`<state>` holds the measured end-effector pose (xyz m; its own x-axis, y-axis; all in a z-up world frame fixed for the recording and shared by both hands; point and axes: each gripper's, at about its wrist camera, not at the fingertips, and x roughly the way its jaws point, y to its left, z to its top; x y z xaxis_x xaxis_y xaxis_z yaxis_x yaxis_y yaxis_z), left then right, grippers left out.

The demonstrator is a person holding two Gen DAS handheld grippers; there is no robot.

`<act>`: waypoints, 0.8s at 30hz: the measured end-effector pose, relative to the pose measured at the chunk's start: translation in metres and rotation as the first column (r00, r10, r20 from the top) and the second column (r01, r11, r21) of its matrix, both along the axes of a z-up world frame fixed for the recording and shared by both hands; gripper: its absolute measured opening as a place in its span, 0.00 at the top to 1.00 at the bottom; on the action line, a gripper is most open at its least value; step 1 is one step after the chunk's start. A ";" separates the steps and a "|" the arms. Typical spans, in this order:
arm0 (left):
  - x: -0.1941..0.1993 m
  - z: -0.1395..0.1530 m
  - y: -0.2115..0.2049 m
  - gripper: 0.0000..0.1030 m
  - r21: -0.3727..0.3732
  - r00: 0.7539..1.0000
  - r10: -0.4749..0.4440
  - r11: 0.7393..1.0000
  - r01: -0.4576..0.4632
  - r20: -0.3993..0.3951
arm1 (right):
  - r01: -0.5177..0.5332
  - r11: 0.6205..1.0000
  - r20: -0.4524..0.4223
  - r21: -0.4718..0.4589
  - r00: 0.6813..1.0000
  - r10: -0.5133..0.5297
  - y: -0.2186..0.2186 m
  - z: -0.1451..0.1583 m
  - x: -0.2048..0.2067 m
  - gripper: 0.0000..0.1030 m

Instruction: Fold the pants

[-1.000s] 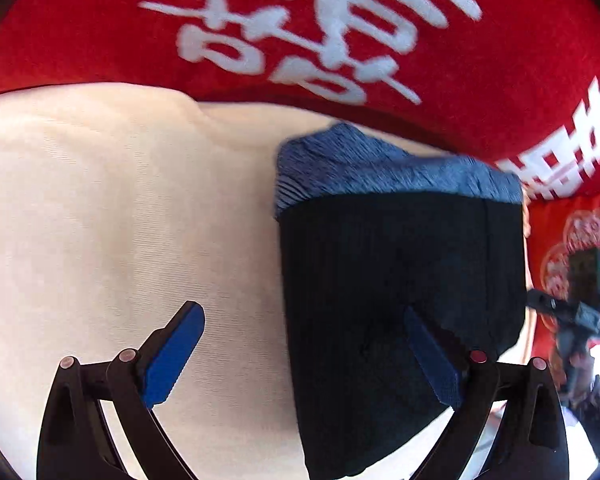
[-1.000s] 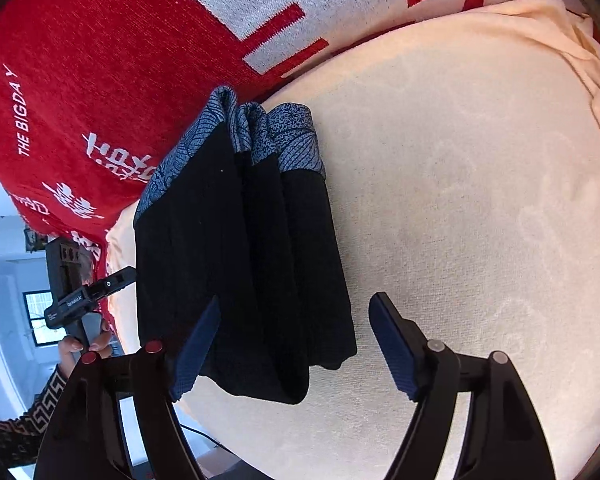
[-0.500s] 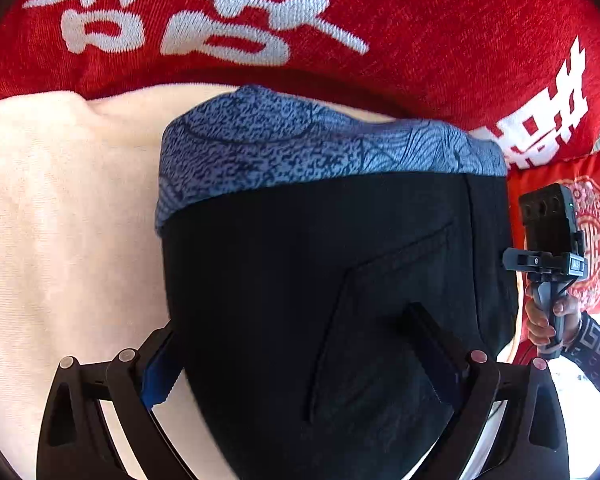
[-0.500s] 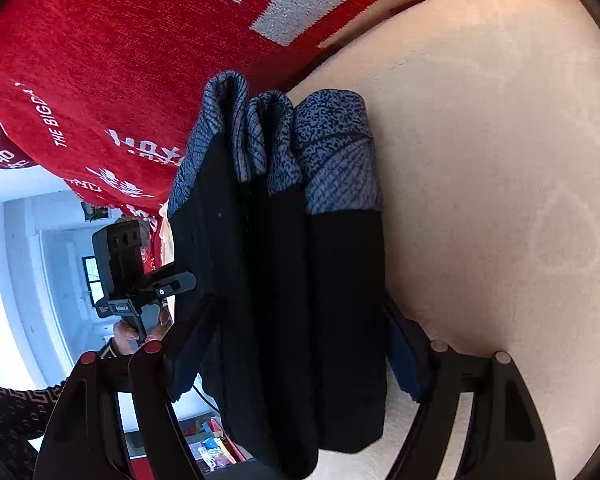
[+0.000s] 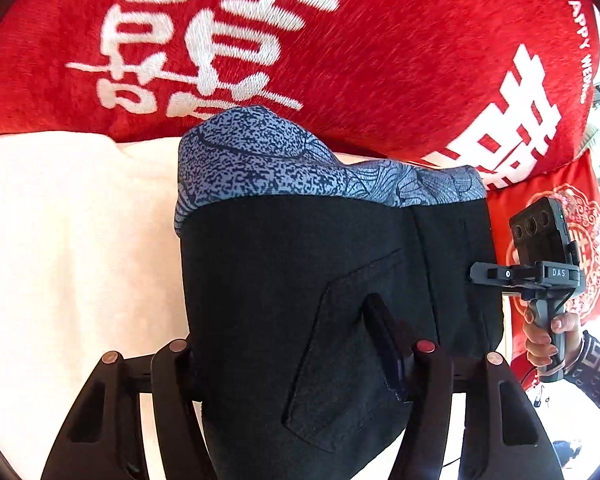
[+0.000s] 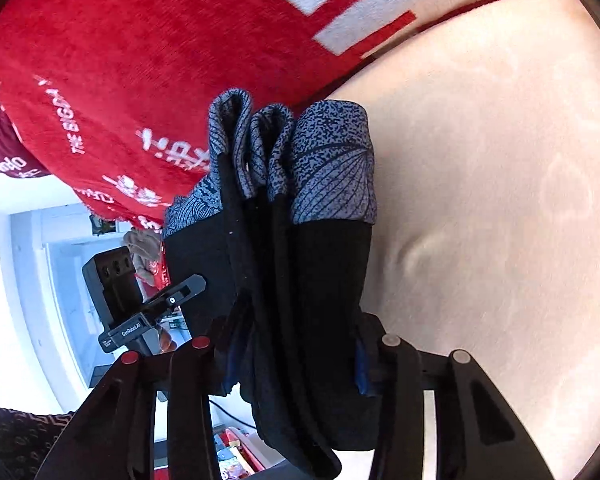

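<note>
Surface: a cream cushion (image 5: 72, 248) (image 6: 500, 184), soft with a faint pattern.
Behind the cushion: a red blanket (image 5: 380, 60) (image 6: 120, 60) with white characters, along the cushion's far edge.
On the cushion: folded black pants (image 5: 300, 280) (image 6: 300, 248), blue-patterned waistband toward the blanket, near the cushion's edge.

Both sets of jaws just closed, left gripper (image 5: 288, 344) and right gripper (image 6: 296, 344) now clamping the folded pants (image 5: 320, 280), earlier wide apart around them
</note>
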<state>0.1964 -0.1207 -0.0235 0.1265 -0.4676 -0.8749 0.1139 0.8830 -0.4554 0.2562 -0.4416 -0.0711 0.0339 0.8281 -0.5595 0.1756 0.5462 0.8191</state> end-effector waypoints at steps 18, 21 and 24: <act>-0.118 -0.012 0.054 0.30 0.095 0.995 0.042 0.995 -0.034 -0.089 | 0.042 0.999 -0.089 0.025 0.995 -0.040 0.028 -0.004 -0.127 0.55; -0.120 -0.018 0.058 0.17 0.122 0.995 0.077 0.990 -0.069 -0.063 | 0.059 0.998 -0.081 -0.017 0.995 -0.060 0.029 -0.009 -0.129 0.51; -0.121 -0.016 0.057 0.07 0.185 0.996 0.076 0.981 -0.064 -0.054 | 0.032 0.994 -0.060 -0.106 0.997 -0.039 0.036 0.000 -0.125 0.43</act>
